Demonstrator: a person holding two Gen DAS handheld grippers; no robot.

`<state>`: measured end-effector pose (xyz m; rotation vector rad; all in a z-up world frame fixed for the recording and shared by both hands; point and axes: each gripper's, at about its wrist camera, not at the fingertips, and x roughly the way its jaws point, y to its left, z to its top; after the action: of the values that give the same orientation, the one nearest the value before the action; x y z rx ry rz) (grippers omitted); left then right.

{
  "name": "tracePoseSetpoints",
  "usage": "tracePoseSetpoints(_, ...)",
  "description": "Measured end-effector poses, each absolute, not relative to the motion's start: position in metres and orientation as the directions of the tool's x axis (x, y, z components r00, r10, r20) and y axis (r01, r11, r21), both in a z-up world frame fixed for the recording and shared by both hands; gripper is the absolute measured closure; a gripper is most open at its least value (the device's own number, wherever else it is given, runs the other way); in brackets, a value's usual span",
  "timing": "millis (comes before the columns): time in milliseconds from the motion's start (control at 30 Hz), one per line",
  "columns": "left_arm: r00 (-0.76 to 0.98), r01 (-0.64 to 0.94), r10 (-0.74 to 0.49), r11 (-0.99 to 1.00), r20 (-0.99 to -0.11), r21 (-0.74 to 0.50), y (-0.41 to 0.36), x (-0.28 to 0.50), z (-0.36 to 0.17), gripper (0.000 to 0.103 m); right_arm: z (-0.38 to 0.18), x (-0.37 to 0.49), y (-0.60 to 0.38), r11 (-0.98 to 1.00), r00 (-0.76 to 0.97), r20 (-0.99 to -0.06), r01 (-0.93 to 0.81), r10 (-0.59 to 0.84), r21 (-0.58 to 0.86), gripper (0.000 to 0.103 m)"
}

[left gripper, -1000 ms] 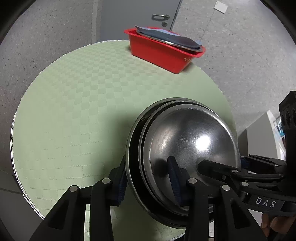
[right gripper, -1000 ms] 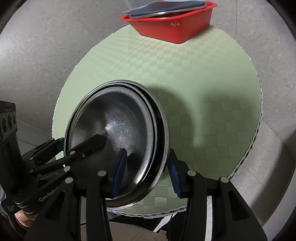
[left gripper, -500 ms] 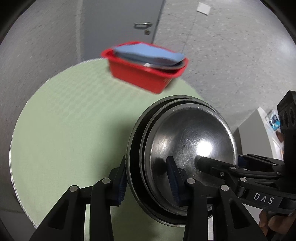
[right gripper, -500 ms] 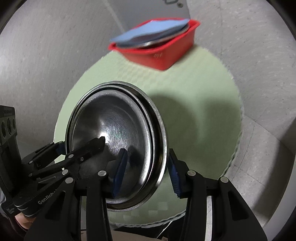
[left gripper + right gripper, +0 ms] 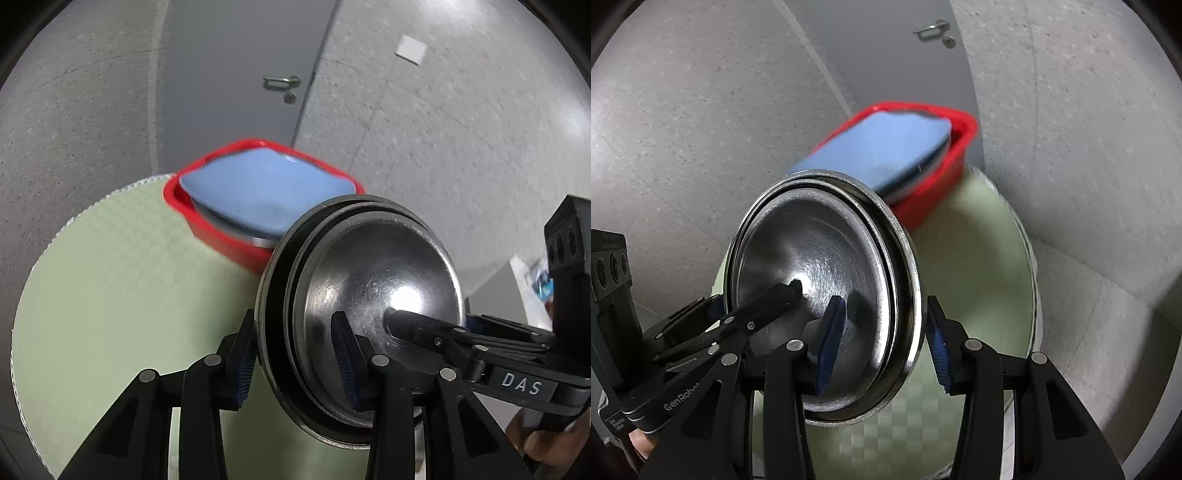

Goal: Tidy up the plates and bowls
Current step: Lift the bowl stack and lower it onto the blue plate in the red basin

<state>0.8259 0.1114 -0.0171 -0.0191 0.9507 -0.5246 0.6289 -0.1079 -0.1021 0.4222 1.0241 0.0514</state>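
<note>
Both the left hand-held gripper (image 5: 293,354) and right hand-held gripper (image 5: 882,341) stay clamped on the stacked steel bowls (image 5: 373,295), now lifted off the table (image 5: 110,280) and much closer to the red bin (image 5: 221,236) ahead, so probably dropping in next.

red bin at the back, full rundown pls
The red bin looks like glossy plastic, rectangular with rounded corners and a rolled rim. It sits upright near the far edge of the green mat. Inside lies a tilted blue plate over a metal rim. Blurred in both views; neither gripper touches it.
</note>
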Motion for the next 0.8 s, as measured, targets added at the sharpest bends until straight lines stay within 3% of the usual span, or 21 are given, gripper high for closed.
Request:
tracePoseSetpoints(300,0.569,0.353,-0.388,0.911,-0.725,-0.211,0.088,0.867,0.002,0.068,-0.08,0.702,-0.127,0.933,0.537,-0.795,0.04,0.281,0.357,0.059)
tracePoseSetpoints(533,0.586,0.265,-0.319,0.944,-0.745,-0.197,0.078,0.902,-0.012,0.067,-0.089,0.748,-0.131,0.932,0.513,-0.798,-0.015,0.317,0.361,0.059)
tracePoseSetpoints(800,0.579,0.264,-0.341,0.938,-0.741,-0.225,0.065,0.926,-0.001,0.066,-0.084,0.764,-0.14,0.923,0.495,-0.798,-0.023,0.344,0.384,0.059)
